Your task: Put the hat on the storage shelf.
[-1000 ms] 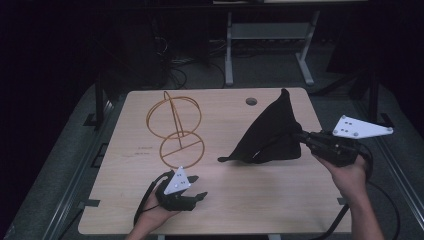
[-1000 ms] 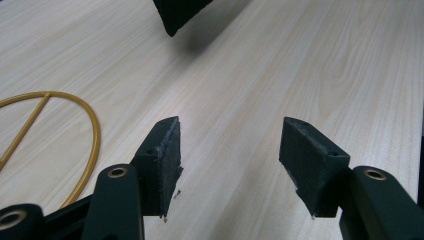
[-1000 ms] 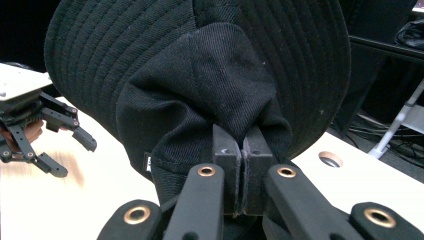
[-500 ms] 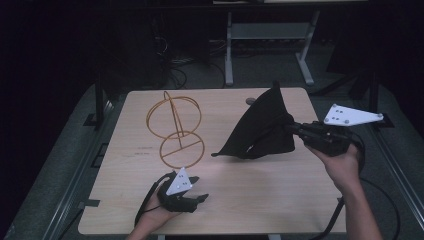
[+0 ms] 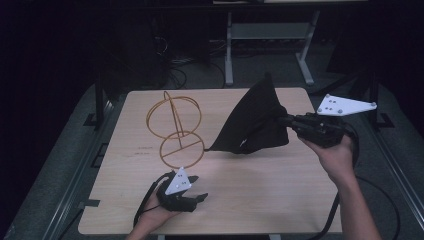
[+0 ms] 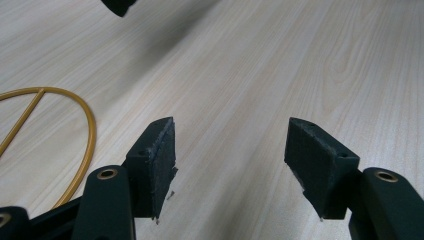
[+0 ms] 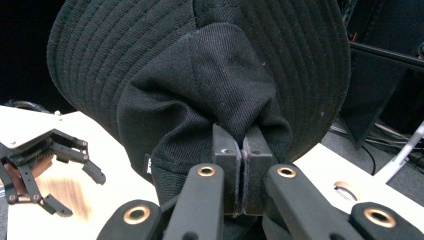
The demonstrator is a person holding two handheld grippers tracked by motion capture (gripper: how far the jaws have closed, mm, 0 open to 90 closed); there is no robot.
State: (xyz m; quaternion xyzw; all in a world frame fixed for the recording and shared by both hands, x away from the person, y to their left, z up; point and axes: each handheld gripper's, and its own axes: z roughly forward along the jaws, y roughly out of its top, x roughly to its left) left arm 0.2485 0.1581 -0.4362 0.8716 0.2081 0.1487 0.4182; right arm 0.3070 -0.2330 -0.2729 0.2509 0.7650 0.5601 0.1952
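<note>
High view: right gripper (image 5: 284,120) clenches the black hat (image 5: 255,120) above the bench (image 5: 280,200). Left gripper (image 5: 197,200) rests released, its jaws just widened, nothing between them.

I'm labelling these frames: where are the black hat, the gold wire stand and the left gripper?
black hat (image 5: 255,122): high view, its hanging brim.
gold wire stand (image 5: 181,148): high view, lower ring.
left gripper (image 6: 230,145): left gripper view, between its open fingertips.

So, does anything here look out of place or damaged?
Nothing looks damaged. The black hat hangs crumpled from the right gripper, pinched by its cloth above the table. The gold wire stand stands upright, bare, and the left gripper is open.
</note>
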